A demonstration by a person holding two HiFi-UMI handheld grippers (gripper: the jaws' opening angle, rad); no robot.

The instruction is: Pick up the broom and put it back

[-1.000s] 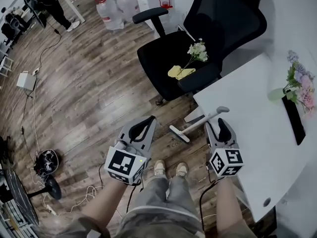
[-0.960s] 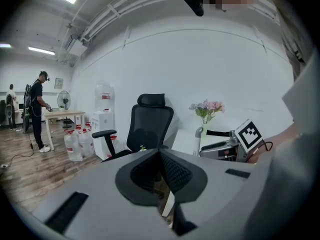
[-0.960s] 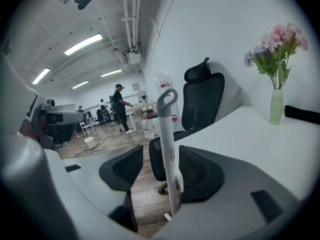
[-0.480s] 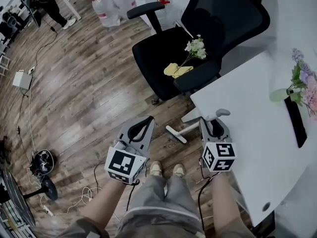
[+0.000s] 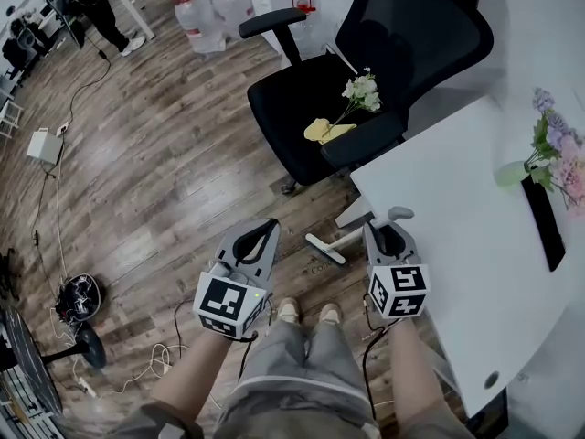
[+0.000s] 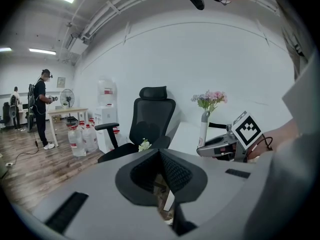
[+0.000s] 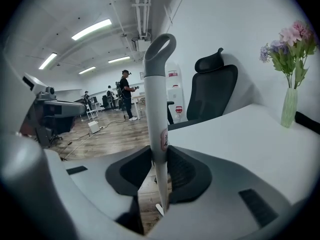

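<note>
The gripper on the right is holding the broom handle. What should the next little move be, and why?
Probably raise the right gripper slightly. Its jaws are closed on the handle of the broom, but the broom's head seems to rest on the floor by the desk; lifting frees it for carrying.

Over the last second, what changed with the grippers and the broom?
The right gripper, shut on the broom handle, edged left, and the handle seems to have tipped slightly more upright. The broom's head remains on the floor; the left gripper stays shut and empty; the chair is unmoved.
</note>
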